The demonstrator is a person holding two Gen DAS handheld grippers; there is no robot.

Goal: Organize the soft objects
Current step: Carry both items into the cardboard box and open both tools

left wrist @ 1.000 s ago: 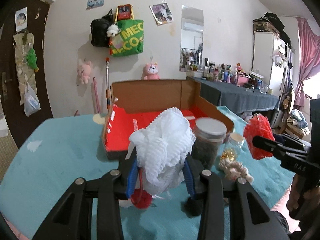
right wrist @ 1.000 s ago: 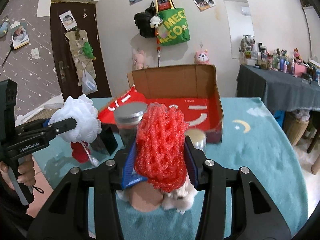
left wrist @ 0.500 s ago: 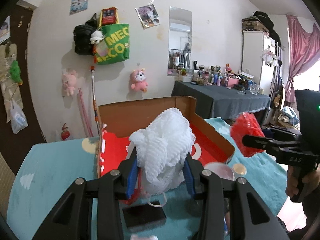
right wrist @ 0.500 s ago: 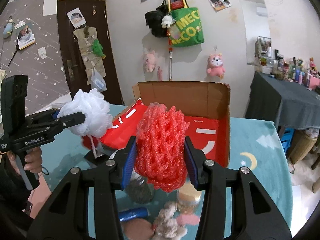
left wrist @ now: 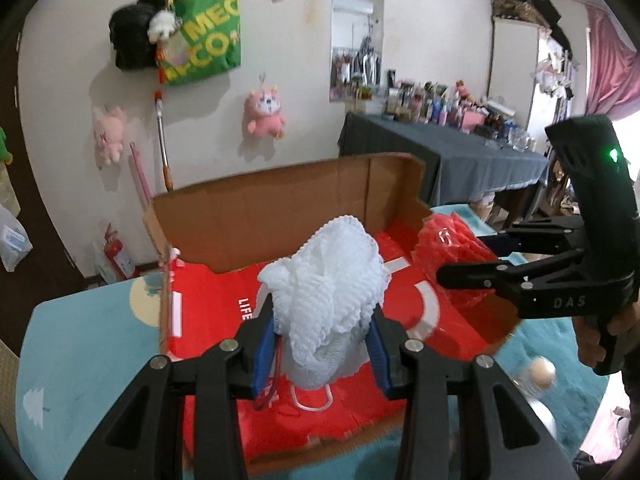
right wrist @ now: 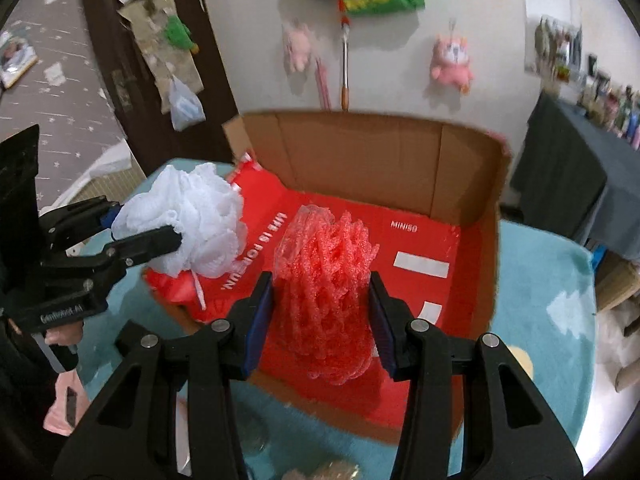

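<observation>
The white puff [left wrist: 332, 292] looks like soft, frilly net. The red puff [right wrist: 326, 280] is bumpy foam mesh. The box [left wrist: 280, 208] is plain brown cardboard with a smooth red floor.

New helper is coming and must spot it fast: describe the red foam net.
Find the open cardboard box with the red lining on the teal table. Above it the right gripper pinches the red foam net; the puffy ball beside it is white.

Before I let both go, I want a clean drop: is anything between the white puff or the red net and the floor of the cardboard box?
Nothing visible blocks either. The white bath puff and the red foam net hang over the open cardboard box, whose red floor beneath them looks bare. The near wall is folded down.
</observation>
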